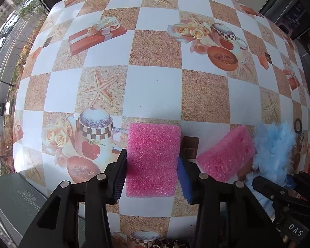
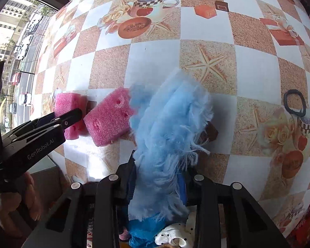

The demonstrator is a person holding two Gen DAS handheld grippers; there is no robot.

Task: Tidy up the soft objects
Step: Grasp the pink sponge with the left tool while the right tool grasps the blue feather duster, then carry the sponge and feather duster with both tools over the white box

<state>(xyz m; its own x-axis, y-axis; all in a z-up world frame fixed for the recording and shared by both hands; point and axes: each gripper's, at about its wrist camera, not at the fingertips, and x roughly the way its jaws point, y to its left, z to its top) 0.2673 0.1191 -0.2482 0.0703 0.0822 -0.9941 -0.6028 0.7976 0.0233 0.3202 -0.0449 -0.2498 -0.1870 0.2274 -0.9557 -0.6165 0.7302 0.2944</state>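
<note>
Left gripper [image 1: 152,166]: we find its jaws clenched on the pink sponge [image 1: 153,159], flat on the counter [image 1: 155,86].
Right gripper [image 2: 158,183]: jaws clamped on the blue fluffy cloth [image 2: 167,124].
Risk: we judge the cloth's fringe may drag the second pink sponge [image 2: 109,116], which touches it.
Obstruction: black hair tie [image 2: 295,103] lies well apart.

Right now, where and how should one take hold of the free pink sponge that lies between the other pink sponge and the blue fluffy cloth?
Grip the free pink sponge across its two long side faces, coming from straight above. It lies flat on the table, slightly turned, with its broad pitted face up. One end touches the blue fluffy cloth, so close near the middle.
</note>
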